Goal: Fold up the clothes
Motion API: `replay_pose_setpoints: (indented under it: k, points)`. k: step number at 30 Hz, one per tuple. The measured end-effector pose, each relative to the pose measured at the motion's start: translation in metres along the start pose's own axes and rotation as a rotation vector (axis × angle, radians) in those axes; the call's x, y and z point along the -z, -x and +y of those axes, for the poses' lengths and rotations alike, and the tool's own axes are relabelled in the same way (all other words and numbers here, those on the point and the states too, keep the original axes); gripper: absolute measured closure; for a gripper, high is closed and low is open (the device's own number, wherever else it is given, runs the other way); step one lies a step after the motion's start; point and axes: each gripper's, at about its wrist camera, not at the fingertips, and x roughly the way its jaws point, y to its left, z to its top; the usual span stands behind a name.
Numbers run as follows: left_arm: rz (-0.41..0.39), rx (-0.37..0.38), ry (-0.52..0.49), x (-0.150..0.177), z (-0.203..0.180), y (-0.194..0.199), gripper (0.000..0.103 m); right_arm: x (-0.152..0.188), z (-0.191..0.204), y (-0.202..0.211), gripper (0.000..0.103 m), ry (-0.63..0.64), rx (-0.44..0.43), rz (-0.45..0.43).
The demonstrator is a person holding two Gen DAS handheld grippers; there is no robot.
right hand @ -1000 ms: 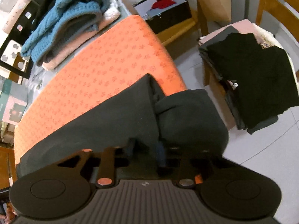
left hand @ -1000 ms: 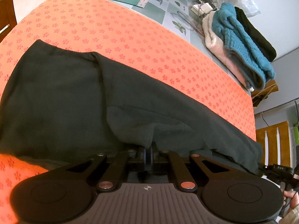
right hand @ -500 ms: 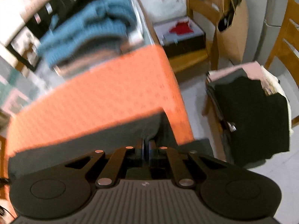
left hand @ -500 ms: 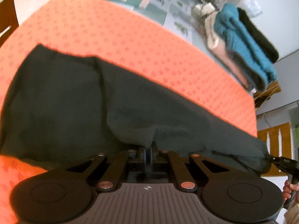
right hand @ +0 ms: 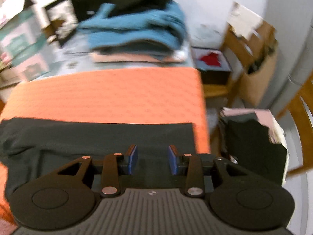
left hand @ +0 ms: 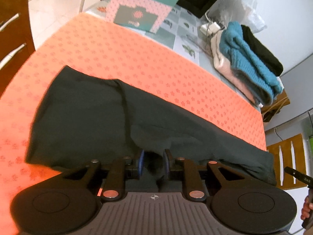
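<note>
L gripper & R gripper both spread, empty; dark grey cotton garment directly ahead/under both, long axis running L–R across them.

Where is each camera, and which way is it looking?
Left wrist: sits on the left gripper, looking along its open fingers across the dark garment on the orange cloth; a hand shows at the right edge.
Right wrist: sits on the right gripper, open above the same garment, facing the folded pile and a chair stacked with clothes; no hand shows.
Both see the garment, the orange cloth and the pile.
</note>
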Motion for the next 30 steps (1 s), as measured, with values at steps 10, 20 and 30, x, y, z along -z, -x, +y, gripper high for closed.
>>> replay_pose_setpoints:
  k: [10, 20, 30]
  points:
    - [-0.060, -0.049, 0.005, 0.019, 0.018, 0.046, 0.077, 0.024, 0.106, 0.008, 0.064, 0.216, -0.258, 0.043]
    - [-0.063, -0.107, 0.065, 0.045, 0.051, 0.068, 0.071, 0.058, 0.187, -0.007, 0.064, 0.391, -0.411, 0.116]
    - [-0.052, -0.150, 0.111, 0.066, 0.077, 0.081, 0.059, 0.076, 0.240, -0.023, 0.044, 0.578, -0.479, 0.178]
